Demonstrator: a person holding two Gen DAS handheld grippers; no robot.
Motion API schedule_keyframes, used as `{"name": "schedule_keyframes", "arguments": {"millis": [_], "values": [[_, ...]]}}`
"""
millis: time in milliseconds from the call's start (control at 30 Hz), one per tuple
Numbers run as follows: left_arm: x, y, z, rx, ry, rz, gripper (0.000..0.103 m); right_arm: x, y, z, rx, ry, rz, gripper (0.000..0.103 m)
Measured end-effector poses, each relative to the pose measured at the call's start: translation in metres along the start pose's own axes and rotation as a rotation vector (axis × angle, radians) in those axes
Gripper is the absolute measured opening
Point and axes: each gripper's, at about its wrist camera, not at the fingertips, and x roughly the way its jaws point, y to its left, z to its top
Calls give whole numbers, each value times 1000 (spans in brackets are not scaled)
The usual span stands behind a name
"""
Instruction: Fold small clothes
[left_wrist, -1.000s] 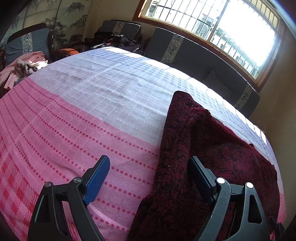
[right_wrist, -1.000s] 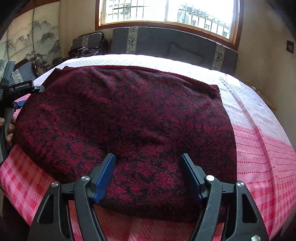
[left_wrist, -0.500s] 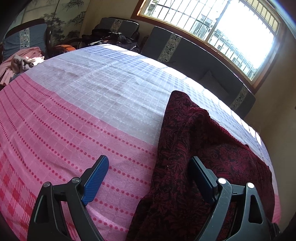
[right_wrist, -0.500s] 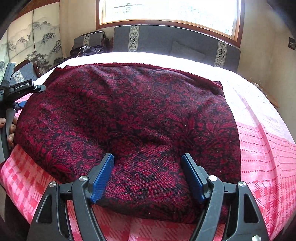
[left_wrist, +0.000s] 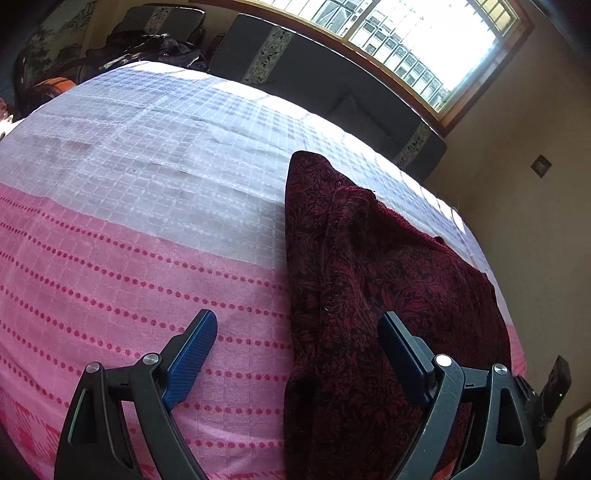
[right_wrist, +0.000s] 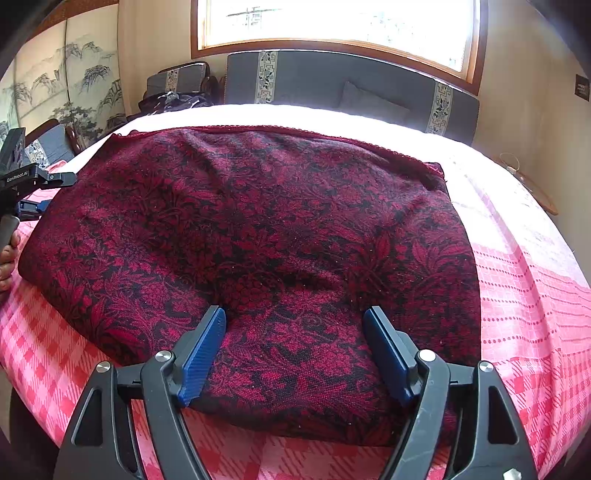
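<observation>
Dark red patterned cloth, lying folded and flat on the pink-and-white checked cover of the bed. Long axis across the right-wrist view, from the near left corner of the bed toward the right; far hem straight and close to the white part of the cover, near fold close to the front edge of the bed. Some slack in the middle, a shallow dent just beyond the right tool.

Right tool over the near fold, about midway along it, pointing down and across the short way of the cloth. Jaws fairly wide; blue pads resting against the cloth surface without pinching any, nothing held. Left tool at the left short end, spread wide: one pad over bare pink cover, the other over the red fabric, the side edge of the cloth running up between them. Nothing gripped there either. Seen from the right side, only the top of the left tool and a bit of the hand at the picture's left margin.

Likely judgement: cloth straight ahead of both tools, so the next fold turns on the long axis. Left tool nearer the short end and better placed to carry that end over toward the right; right tool nearer the middle of the near fold, placed to pin it or lift it away toward the far hem.
</observation>
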Motion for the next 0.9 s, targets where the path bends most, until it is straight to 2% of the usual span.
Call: {"name": "schedule_keyframes", "arguments": {"millis": [233, 300, 333, 400, 500, 600, 733, 900], "values": [[24, -13, 23, 201, 120, -51, 89, 0, 0, 0, 1, 0, -3, 75], [28, -15, 26, 235, 176, -131, 89, -1, 2, 1, 3, -2, -6, 76], [30, -15, 27, 240, 215, -199, 89, 0, 2, 1, 5, -2, -7, 76], [34, -15, 29, 221, 268, -299, 89, -1, 4, 0, 10, -2, -11, 77], [40, -4, 34, 130, 296, -425, 89, -2, 5, -1, 18, 0, -15, 79], [40, 3, 39, 70, 289, -528, 88, 0, 4, 0, 25, 1, -12, 80], [36, 7, 41, 69, 283, -559, 88, 1, 3, 0, 31, 3, -11, 82], [34, 13, 44, 107, 297, -552, 79, 2, 1, -1, 33, 4, -3, 84]]}}
